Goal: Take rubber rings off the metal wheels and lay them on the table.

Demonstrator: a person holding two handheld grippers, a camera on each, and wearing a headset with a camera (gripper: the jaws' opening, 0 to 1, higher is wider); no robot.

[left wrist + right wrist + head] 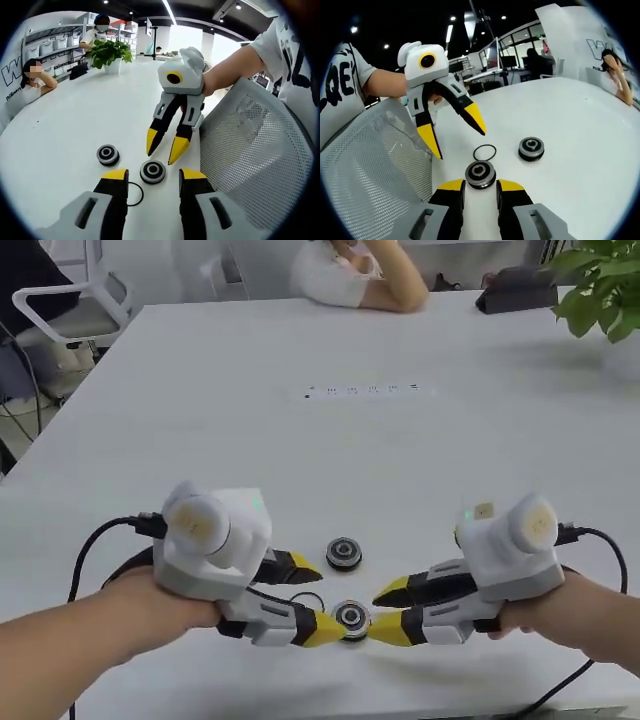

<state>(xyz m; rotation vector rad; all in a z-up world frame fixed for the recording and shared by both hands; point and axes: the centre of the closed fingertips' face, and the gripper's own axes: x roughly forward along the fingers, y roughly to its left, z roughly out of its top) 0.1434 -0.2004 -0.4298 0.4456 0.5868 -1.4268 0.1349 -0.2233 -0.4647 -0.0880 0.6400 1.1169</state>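
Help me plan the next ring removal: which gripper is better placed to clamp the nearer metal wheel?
Right, probably. The nearer round metal wheel sits squarely between the right gripper's jaws, almost touching both; the left gripper's jaws stand wider around it.

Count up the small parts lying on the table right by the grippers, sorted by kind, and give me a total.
Metal wheels: 2
Loose rubber ring: 1
Total: 3
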